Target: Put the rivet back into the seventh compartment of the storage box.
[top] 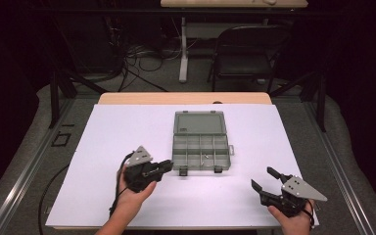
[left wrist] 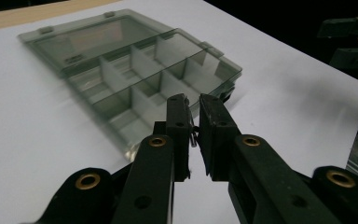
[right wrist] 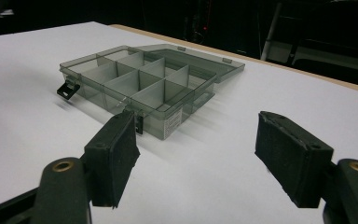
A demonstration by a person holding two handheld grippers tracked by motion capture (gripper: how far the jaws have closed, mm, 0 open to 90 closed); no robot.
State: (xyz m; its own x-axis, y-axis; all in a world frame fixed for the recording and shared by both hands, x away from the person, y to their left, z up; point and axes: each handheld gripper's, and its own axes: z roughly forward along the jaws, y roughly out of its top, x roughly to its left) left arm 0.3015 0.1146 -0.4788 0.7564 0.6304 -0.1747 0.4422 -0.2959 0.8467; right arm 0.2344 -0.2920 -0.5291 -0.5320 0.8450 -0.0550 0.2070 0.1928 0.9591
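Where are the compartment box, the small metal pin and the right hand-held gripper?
compartment box (top: 201,152): high view, divider grid.
small metal pin (left wrist: 193,138): left gripper view, its shaft between the jaws.
right hand-held gripper (top: 266,178): high view, midway between fingertips.

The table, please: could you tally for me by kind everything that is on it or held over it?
Box, clear, lid open: 1
Small metal pins: 2, a loose pin in the box and a held pin in the left tongs
Tongs: 2, the left tongs shut on the held pin, the right tongs open
Total: 5
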